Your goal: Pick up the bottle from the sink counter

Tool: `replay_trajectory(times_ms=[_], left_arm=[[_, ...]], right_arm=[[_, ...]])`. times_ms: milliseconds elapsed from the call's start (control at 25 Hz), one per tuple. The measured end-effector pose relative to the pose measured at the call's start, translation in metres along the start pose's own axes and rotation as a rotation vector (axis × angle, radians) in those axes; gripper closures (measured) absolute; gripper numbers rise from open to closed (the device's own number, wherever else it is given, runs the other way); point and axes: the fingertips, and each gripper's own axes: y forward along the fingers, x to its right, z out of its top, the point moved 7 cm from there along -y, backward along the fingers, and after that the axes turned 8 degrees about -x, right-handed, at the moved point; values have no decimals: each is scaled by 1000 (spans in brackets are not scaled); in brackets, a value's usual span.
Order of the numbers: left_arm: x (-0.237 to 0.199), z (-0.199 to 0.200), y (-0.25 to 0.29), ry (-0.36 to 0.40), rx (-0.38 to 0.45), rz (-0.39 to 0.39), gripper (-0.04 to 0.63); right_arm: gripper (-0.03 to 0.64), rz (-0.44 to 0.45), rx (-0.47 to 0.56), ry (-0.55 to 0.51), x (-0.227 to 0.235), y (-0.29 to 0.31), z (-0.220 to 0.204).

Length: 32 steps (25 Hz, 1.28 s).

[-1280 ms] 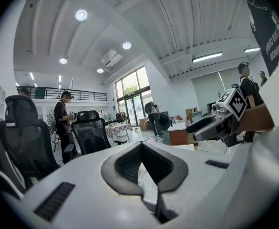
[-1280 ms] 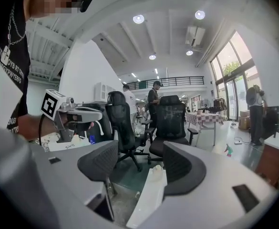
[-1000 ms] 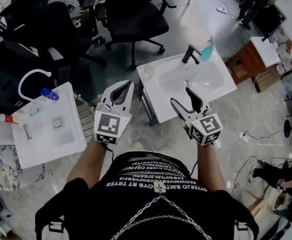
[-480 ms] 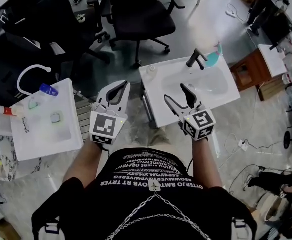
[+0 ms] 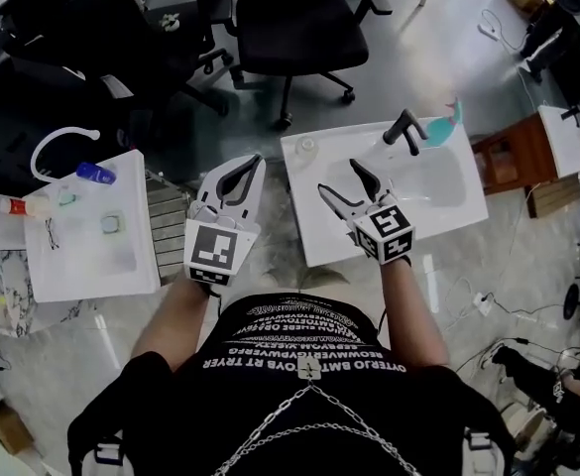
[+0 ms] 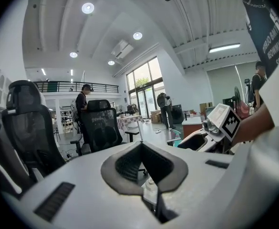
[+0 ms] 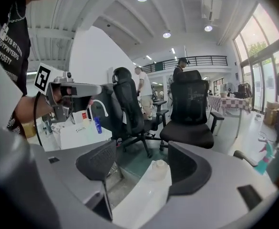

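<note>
Both hand-held grippers (image 5: 250, 163) (image 5: 337, 177) forward, right opening, empty

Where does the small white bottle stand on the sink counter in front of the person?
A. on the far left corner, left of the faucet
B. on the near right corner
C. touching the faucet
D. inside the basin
A: the white bottle stands on the sink counter's far left corner, well left of the black faucet and outside the basin.
</note>
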Motion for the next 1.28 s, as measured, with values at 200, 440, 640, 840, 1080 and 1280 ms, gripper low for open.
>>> replay_trajectory(times_ms=[200, 440, 640, 840, 1080, 1280], left_arm=[[-4, -9, 33, -22, -49, 31, 591], [-7, -26, 65, -38, -108, 65, 590], [-7, -41, 86, -52, -142, 96, 591], [-12, -51, 98, -69, -174, 128, 590], [-16, -68, 106, -109, -211, 145, 591], [-18, -79, 109, -113, -234, 152, 591]], right_arm=[[291, 86, -63, -34, 32, 50, -19], [278, 172, -138, -62, 59, 115, -50], [270, 205, -237, -111, 77, 162, -81], [261, 239, -266, -177, 92, 201, -97], [259, 288, -282, -207, 96, 241, -111], [271, 251, -296, -248, 92, 263, -124]])
